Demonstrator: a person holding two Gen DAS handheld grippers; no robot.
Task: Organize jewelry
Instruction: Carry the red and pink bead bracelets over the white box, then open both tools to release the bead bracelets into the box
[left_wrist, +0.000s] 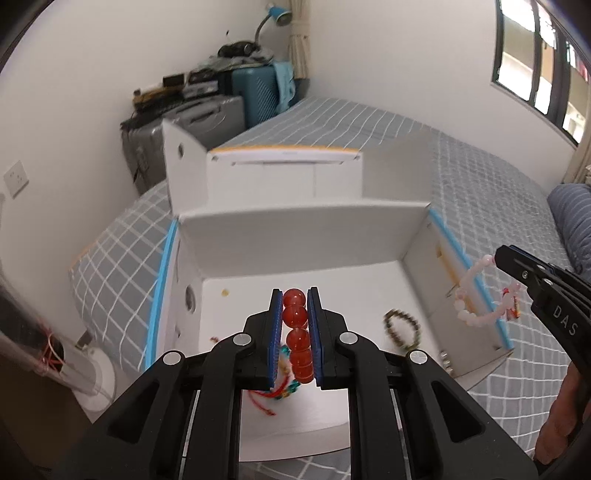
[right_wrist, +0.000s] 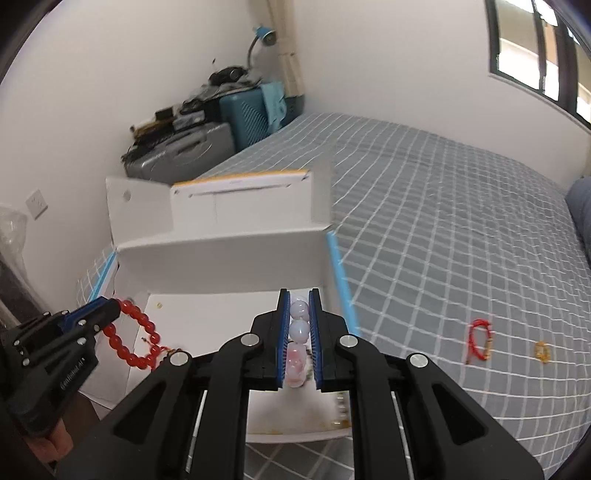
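My left gripper (left_wrist: 295, 295) is shut on a red bead bracelet (left_wrist: 297, 334) and holds it over the open white box (left_wrist: 288, 236) on the bed; the bracelet also hangs from it in the right wrist view (right_wrist: 129, 341). My right gripper (right_wrist: 299, 297) is shut on a pale pink bead bracelet (right_wrist: 298, 338) above the box's right side; it dangles at the right in the left wrist view (left_wrist: 476, 295). A dark bead bracelet (left_wrist: 402, 326) lies inside the box. A red string bracelet (right_wrist: 480, 339) and a small yellow piece (right_wrist: 542, 352) lie on the bedspread to the right.
The box sits on a grey checked bedspread (right_wrist: 443, 221) with its lid (left_wrist: 280, 173) standing open at the back. Suitcases (left_wrist: 207, 122) and clutter stand against the far wall. A window (left_wrist: 543, 62) is at the upper right. A white round object (left_wrist: 96, 373) stands beside the bed at the left.
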